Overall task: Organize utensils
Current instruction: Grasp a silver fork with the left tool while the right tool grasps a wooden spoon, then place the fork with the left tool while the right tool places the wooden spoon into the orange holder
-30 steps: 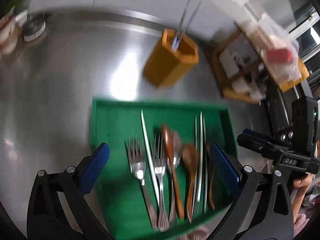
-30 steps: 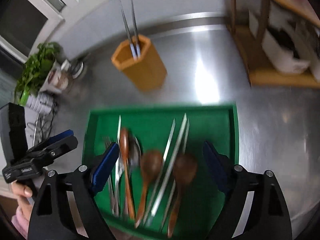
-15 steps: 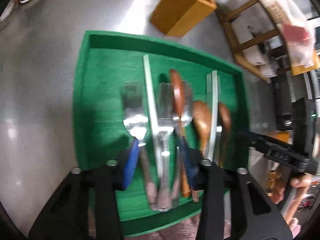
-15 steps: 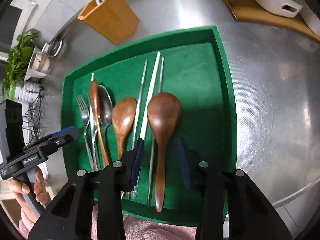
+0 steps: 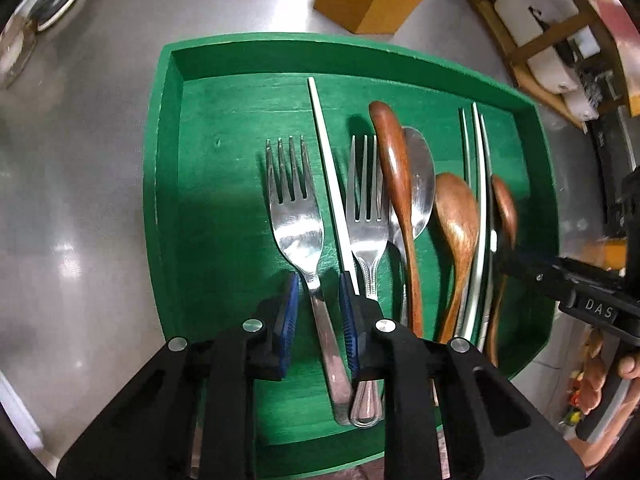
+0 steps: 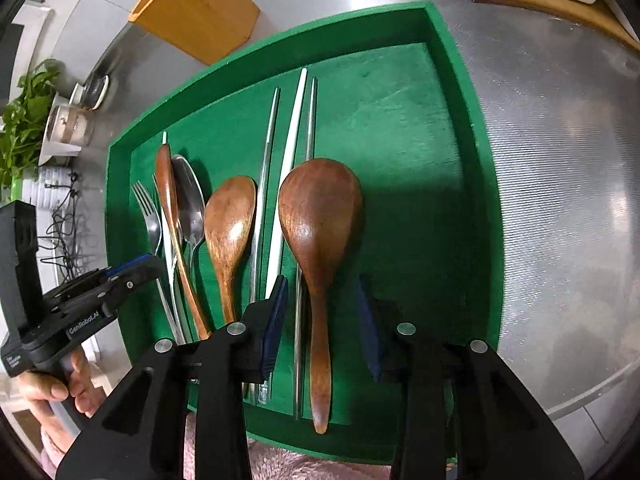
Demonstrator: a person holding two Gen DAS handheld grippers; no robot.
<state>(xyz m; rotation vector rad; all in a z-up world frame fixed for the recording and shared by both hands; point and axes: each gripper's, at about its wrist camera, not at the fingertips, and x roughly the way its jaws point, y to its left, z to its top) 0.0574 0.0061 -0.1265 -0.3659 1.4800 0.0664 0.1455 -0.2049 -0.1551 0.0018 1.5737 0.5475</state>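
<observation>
Steel counter (image 5: 80, 184), jaws closing astride fork (image 5: 298, 220), spoon (image 6: 316, 220)

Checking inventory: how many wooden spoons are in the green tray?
3 wooden spoons: one on edge beside the metal spoon, one mid-tray, the largest within the right gripper. None seems hidden.

Bare tray (image 6: 404, 128) floor right (unobstructed)

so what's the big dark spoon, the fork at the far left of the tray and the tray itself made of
Big dark spoon: looks like wood, reddish-brown with visible grain and a soft sheen. Fork: polished metal, probably stainless steel, with mirror-like reflections. Tray: matte green; possibly painted wood, given the faint streaks, but hard to tell.
</observation>
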